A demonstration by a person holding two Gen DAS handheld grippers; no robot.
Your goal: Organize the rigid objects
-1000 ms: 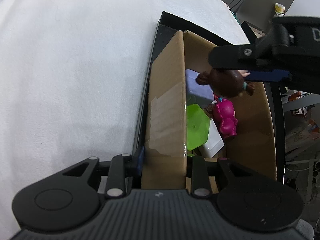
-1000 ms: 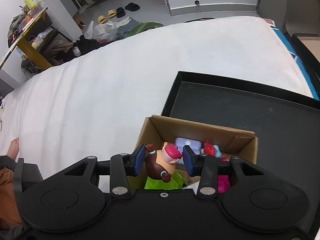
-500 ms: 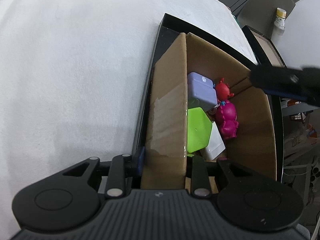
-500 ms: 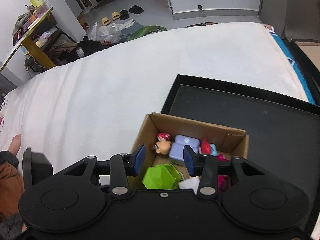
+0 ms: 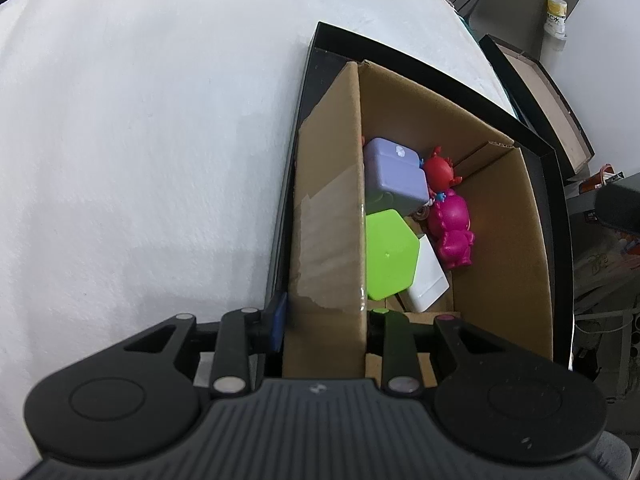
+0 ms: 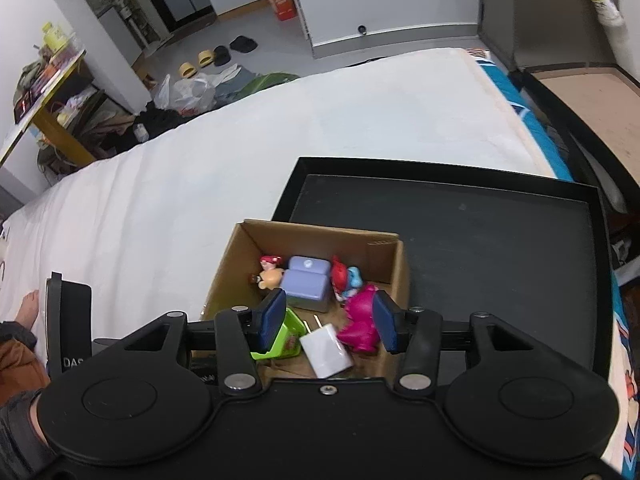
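Observation:
A cardboard box [image 6: 384,248] stands in a black tray [image 6: 500,240] on a white mattress. Inside lie a purple case [image 6: 306,280], a green hexagonal piece [image 6: 288,338], a white charger [image 6: 326,350], a magenta figure [image 6: 360,320], a red figure [image 6: 340,272] and a small red-haired figurine [image 6: 270,272] against the left wall. My right gripper [image 6: 329,320] hovers above the box, its jaws opening with nothing between them. My left gripper [image 5: 326,320] is shut on the near wall of the box [image 5: 328,216]. The left wrist view also shows the purple case [image 5: 394,176] and green piece [image 5: 390,256].
The white mattress [image 6: 240,160] spreads to the left and far side. A second dark tray with a brown bottom [image 6: 592,96] sits past the right edge. A person's foot [image 6: 30,308] rests at the far left. Bags, slippers and shelves crowd the floor behind.
The right gripper let go of the red-haired figurine, which now lies in the box. It then pulled back and up, jaws widening. The left gripper kept its hold.

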